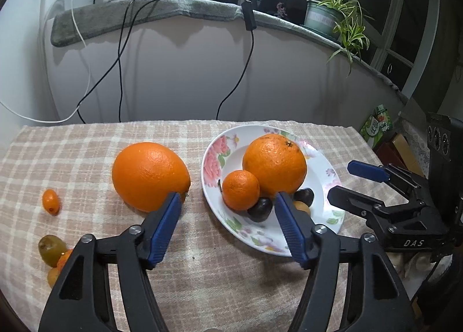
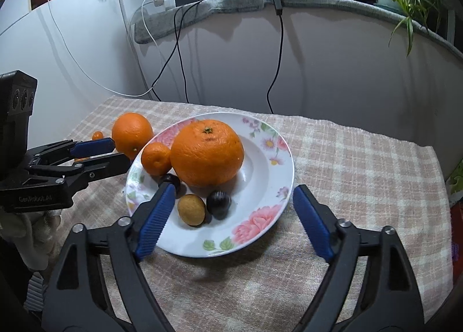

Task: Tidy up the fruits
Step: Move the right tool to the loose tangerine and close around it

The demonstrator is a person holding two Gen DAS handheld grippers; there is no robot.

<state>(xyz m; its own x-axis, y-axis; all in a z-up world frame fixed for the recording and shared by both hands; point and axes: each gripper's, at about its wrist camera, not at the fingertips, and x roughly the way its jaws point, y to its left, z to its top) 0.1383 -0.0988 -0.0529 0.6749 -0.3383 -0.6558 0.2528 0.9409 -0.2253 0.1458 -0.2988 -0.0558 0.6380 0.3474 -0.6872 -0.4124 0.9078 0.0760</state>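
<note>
2 grippers agape, empty: left gripper [image 1: 227, 226] beside plate [image 2: 277, 141] rim, right gripper [image 2: 234, 219] over it

"DAS" on right hand-held gripper [image 1: 351, 185] — "GenRobot.AI" on left hand-held gripper [image 2: 114, 151]

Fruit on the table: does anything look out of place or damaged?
Nothing damaged or spilled. Several fruits still lie off the flowered plate: a big orange, a kumquat and a small cluster at the cloth's near-left edge.
</note>
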